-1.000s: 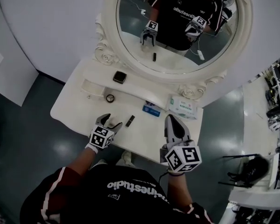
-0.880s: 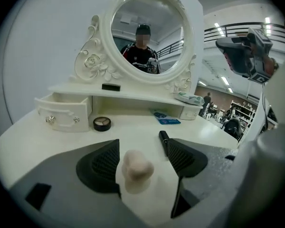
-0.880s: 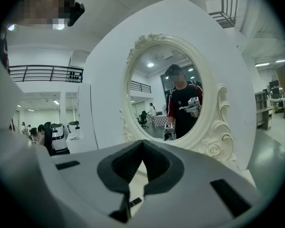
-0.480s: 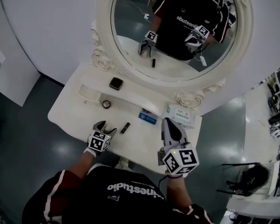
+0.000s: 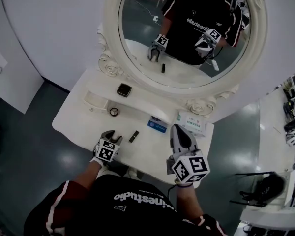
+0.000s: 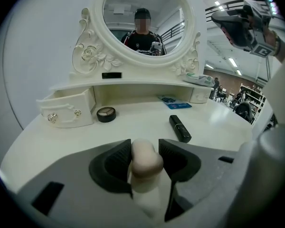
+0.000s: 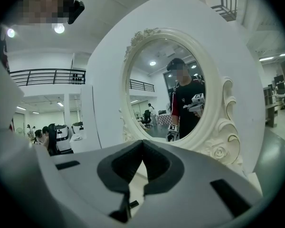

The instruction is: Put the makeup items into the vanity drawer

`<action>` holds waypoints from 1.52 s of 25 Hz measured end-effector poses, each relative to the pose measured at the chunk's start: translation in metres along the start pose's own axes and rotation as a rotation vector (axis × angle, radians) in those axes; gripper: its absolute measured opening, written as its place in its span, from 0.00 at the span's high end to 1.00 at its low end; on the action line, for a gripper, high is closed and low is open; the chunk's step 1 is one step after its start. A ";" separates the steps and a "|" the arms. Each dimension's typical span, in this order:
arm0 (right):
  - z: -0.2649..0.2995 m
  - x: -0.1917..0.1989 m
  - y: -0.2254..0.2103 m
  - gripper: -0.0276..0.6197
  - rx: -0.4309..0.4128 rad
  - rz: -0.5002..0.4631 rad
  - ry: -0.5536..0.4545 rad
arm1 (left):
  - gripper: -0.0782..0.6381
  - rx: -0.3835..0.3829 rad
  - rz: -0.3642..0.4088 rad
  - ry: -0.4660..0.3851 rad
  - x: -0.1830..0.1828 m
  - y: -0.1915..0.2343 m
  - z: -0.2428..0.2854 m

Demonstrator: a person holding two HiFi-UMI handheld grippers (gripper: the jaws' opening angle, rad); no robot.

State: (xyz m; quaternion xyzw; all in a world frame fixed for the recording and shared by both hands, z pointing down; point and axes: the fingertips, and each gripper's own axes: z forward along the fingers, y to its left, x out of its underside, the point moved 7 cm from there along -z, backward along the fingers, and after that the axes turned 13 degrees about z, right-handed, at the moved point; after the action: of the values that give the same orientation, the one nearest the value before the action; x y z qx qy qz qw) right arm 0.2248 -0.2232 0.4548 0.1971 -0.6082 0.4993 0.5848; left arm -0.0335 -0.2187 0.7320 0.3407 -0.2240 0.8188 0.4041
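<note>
My left hand-held gripper (image 6: 145, 146) has just been closing and now pinches a smooth, beige, egg-shaped thing (image 6: 145, 164), probably a makeup sponge. Just beyond it, a glossy black lipstick tube (image 6: 179, 128) lies on the cream bench (image 6: 133, 127). My right hand-held gripper (image 7: 142, 148) is pressed together.

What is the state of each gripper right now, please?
Left gripper: jaws have just been closing, now gripping a cream knob.
Right gripper: closed, holding nothing.

Black lipstick (image 6: 180, 128), round compact (image 6: 106, 114) on vanity top (image 6: 133, 125)
</note>
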 end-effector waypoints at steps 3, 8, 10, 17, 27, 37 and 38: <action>-0.002 0.000 0.007 0.96 0.014 0.008 -0.011 | 0.67 0.013 -0.003 0.013 0.002 0.004 -0.002; -0.005 -0.003 0.016 0.96 0.044 0.014 -0.044 | 0.70 0.046 -0.005 0.012 0.005 0.015 -0.007; -0.005 -0.003 0.019 0.96 0.055 0.019 -0.056 | 0.70 0.053 0.006 0.002 0.003 0.021 -0.011; 0.002 -0.009 0.033 0.96 0.077 0.025 -0.097 | 0.70 0.077 0.032 -0.031 -0.012 0.043 -0.028; 0.016 -0.022 0.046 0.96 0.091 0.023 -0.144 | 0.70 0.075 0.078 -0.135 -0.051 0.078 -0.063; 0.028 -0.025 0.053 0.96 0.100 0.017 -0.156 | 0.70 0.047 0.070 -0.317 -0.106 0.101 -0.113; 0.029 -0.025 0.054 0.96 0.102 0.016 -0.155 | 0.70 0.047 0.066 -0.334 -0.112 0.102 -0.117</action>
State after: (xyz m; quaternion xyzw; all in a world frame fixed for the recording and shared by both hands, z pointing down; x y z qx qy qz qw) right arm 0.1718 -0.2330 0.4173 0.2598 -0.6270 0.5177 0.5209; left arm -0.1113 -0.2586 0.5615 0.4740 -0.2798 0.7686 0.3261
